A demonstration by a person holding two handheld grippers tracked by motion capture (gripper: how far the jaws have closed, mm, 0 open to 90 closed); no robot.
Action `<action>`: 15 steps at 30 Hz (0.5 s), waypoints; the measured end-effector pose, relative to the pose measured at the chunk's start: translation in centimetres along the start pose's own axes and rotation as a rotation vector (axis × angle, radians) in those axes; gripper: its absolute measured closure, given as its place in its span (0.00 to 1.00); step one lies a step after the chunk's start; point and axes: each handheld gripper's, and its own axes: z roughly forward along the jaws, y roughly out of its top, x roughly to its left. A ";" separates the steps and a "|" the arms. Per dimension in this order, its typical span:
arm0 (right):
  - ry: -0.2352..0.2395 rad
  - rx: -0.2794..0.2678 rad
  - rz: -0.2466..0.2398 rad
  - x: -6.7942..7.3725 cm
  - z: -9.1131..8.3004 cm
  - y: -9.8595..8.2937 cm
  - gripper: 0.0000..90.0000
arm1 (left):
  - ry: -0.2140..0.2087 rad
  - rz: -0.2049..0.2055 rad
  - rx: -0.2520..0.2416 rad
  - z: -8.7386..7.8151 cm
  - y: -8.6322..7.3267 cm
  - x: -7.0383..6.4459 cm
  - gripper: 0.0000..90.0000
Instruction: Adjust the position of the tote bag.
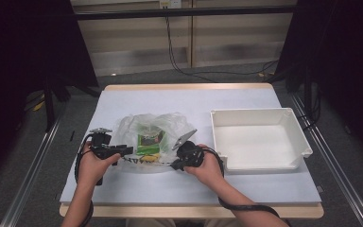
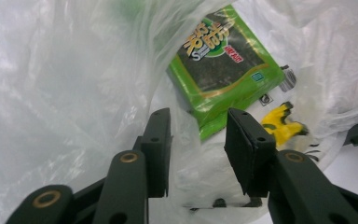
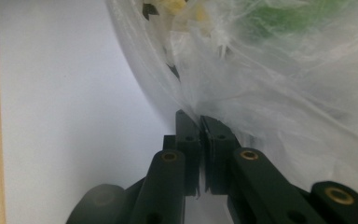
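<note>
A clear plastic bag (image 1: 151,130) lies on the table's near middle. Inside it sits a green snack packet (image 1: 150,141) (image 2: 226,70), and something yellow and black (image 2: 282,126) lies beside the packet. My left gripper (image 1: 126,151) (image 2: 198,149) is at the bag's left edge, jaws apart, with bag film (image 2: 74,93) between and around them. On the bag's right side, my right gripper (image 1: 176,164) (image 3: 200,140) is shut on the bag's edge (image 3: 223,84), the film pinched between its jaws.
An empty white tray (image 1: 293,124) stands to the right of the bag, close to the right hand. The light table top (image 1: 179,99) runs free behind the bag, and its wooden front edge (image 1: 189,211) is near the forearms.
</note>
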 end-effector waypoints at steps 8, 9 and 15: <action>0.009 -0.012 0.008 0.1 -0.1 0.0 0.96 | 0.011 0.036 0.008 -0.4 0.4 -1.1 0.66; 0.010 -0.016 0.016 0.1 -0.1 0.0 0.96 | 0.014 0.043 0.006 -0.5 0.5 -1.2 0.67; 0.019 -0.020 0.019 0.3 -0.2 0.2 0.96 | -0.020 0.040 0.010 -0.9 0.7 -1.5 0.77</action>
